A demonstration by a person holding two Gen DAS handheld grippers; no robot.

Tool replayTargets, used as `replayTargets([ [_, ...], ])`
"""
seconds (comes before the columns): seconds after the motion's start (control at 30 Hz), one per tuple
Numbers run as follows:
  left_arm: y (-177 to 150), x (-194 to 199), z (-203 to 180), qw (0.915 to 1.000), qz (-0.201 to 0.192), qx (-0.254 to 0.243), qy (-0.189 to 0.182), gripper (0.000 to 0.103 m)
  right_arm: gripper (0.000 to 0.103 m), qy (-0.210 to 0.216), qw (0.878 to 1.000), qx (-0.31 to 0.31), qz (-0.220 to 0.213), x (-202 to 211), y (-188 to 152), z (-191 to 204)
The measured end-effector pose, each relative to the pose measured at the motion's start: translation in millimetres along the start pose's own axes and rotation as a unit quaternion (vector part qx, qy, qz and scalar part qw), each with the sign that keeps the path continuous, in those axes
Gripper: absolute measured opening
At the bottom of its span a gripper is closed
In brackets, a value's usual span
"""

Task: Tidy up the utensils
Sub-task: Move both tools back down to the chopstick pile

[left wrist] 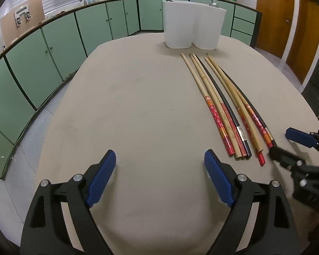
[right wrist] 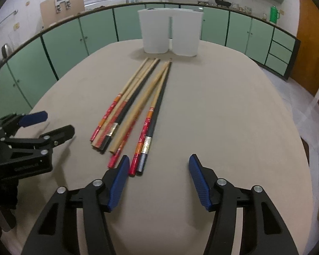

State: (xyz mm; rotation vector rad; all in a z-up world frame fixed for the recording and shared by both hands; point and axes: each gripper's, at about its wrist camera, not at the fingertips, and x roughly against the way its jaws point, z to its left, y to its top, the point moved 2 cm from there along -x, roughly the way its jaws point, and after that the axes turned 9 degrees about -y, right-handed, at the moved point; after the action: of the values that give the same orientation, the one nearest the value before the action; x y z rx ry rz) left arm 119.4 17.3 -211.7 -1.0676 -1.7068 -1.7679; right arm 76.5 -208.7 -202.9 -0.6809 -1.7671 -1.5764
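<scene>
A loose bundle of long chopsticks (right wrist: 136, 114), some plain bamboo with red-and-orange patterned grip ends and some black with a silver band, lies flat on the beige oval bench (left wrist: 138, 106), tips pointing away toward the far edge, thick ends nearest the cameras. They fall into two rough clusters lying side by side, fanned slightly apart at the near ends and touching or overlapping along their length. Just beyond the tips stands a white plastic two-compartment holder (right wrist: 170, 33), upright, near the bench's far edge; in the left wrist view rounded grey shapes show above its rim, too small to tell what they are. The right hand-held gripper (right wrist: 158, 181) hangs low over the bench with its blue-padded jaws apart; the left pad sits just beside the near ends of the rightmost chopsticks, nothing between the pads but bare bench. The left hand-held gripper (left wrist: 159, 178) is off to the left of the bundle, jaws spread wide over bare bench, holding nothing. Each gripper shows at the edge of the other's view. Behind the bench runs a row of pale green cabinets (left wrist: 53, 46); pots and a green flask stand on the counter above them, and brown wooden doors are at right.
</scene>
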Motion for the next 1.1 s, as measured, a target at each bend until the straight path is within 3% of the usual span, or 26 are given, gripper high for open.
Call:
replayTargets([
  [0.17,-1,0,-3,1.0000,0.001,0.003,-0.004,0.083,0.057,0.020,1.000,-0.020,0.005,5,-4,-13],
  [0.5,-1,2,-8,1.0000,0.000,-0.001,-0.003,0.084,0.056,-0.031,0.999,-0.024,0.004,2,-3,-25],
  [0.6,-1,3,-8,1.0000,-0.002,0.001,-0.005,0.084,0.051,-0.016,1.000,-0.014,0.002,4,-5,-20],
  [0.67,-1,4,-10,0.9999,-0.003,0.001,-0.010,0.084,0.042,-0.017,1.000,-0.003,-0.004,4,-6,-16],
  [0.73,0,3,-12,0.9998,-0.001,0.004,-0.019,0.084,0.025,-0.005,1.000,-0.002,-0.006,3,-5,-13],
  [0.83,2,1,-18,0.9996,0.000,0.001,-0.028,0.084,0.013,0.004,1.000,-0.006,-0.007,-1,-1,-12],
  [0.93,4,0,-26,0.9993,-0.001,-0.006,-0.037,0.084,0.007,0.007,1.000,-0.011,-0.006,-2,0,-14],
  [1.1,6,-12,-32,0.9996,0.004,-0.014,-0.026,0.085,0.007,0.011,1.000,-0.022,-0.005,-3,-1,-18],
])
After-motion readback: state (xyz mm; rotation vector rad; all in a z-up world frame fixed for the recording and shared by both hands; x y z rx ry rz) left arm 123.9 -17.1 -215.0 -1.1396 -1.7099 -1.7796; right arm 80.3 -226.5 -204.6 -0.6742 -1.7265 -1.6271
